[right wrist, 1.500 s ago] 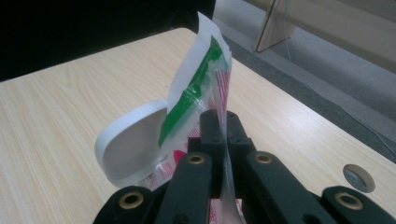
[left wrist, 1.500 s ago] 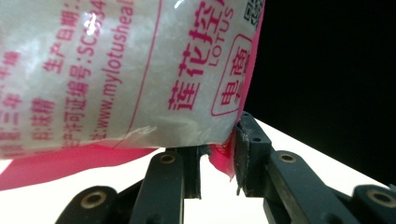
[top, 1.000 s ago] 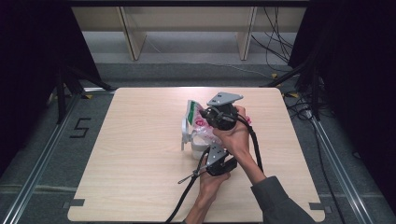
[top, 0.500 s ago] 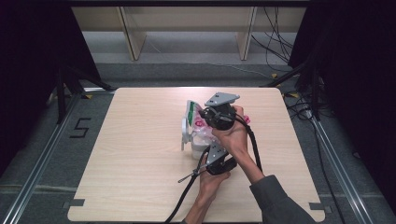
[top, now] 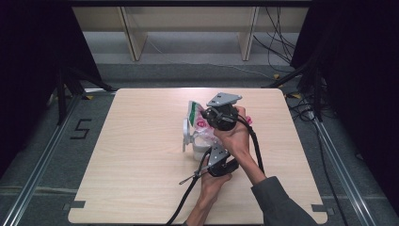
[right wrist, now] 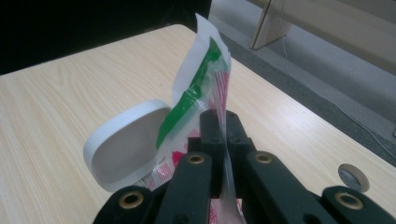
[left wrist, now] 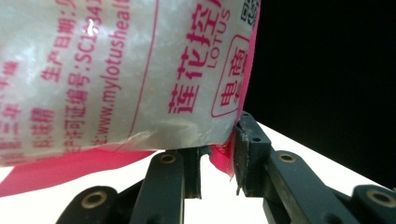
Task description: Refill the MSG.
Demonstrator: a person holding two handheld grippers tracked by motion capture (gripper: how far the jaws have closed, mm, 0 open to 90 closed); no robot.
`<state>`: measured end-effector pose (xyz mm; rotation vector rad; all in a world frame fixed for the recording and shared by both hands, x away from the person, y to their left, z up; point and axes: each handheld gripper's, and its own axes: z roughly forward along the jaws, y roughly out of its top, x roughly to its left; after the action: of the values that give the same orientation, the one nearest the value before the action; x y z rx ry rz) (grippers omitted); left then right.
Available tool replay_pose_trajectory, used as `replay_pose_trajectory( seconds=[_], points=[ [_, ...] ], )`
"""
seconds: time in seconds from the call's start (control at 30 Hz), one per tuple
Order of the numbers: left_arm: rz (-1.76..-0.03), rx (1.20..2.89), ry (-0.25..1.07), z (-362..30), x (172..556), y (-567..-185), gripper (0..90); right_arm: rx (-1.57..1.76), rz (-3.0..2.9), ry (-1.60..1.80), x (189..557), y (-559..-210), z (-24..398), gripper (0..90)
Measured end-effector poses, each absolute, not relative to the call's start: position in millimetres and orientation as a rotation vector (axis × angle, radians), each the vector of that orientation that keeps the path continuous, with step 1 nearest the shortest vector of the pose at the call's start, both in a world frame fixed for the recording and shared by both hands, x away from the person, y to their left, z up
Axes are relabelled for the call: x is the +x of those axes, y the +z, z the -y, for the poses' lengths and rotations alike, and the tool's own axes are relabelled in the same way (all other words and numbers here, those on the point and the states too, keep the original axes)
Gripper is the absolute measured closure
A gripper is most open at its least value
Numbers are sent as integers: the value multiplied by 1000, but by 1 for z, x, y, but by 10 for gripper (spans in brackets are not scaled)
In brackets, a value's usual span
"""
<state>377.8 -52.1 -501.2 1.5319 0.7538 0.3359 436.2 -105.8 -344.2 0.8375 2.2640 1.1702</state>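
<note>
A white pouch with pink print and a green strip (top: 195,115) stands upright above a small white container (top: 200,149) whose flip lid (top: 185,134) hangs open. My right gripper (top: 206,115) is shut on the pouch's edge, and the film (right wrist: 205,88) rises from between its closed jaws (right wrist: 223,126). The white lid (right wrist: 123,149) sits just left of the jaws. My left gripper (top: 210,149) reaches up from below. In the left gripper view its jaws stand apart (left wrist: 218,158), with the pouch's pink lower corner (left wrist: 223,156) hanging between them against one pad (left wrist: 243,154).
The wooden table (top: 141,155) has free room on every side of the hands. A small round metal disc (right wrist: 353,177) lies near the table's edge. Cables (top: 282,52) and a shelf's legs (top: 134,37) stand on the floor beyond the table.
</note>
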Motion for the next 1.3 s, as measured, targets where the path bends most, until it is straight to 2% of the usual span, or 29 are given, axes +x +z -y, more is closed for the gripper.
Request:
replay_pose_trajectory(
  seconds=[1.3],
  points=[
    [-748,1523,317,52,377,-498,742,836,-2252,1197,439,-345,106,900]
  ],
)
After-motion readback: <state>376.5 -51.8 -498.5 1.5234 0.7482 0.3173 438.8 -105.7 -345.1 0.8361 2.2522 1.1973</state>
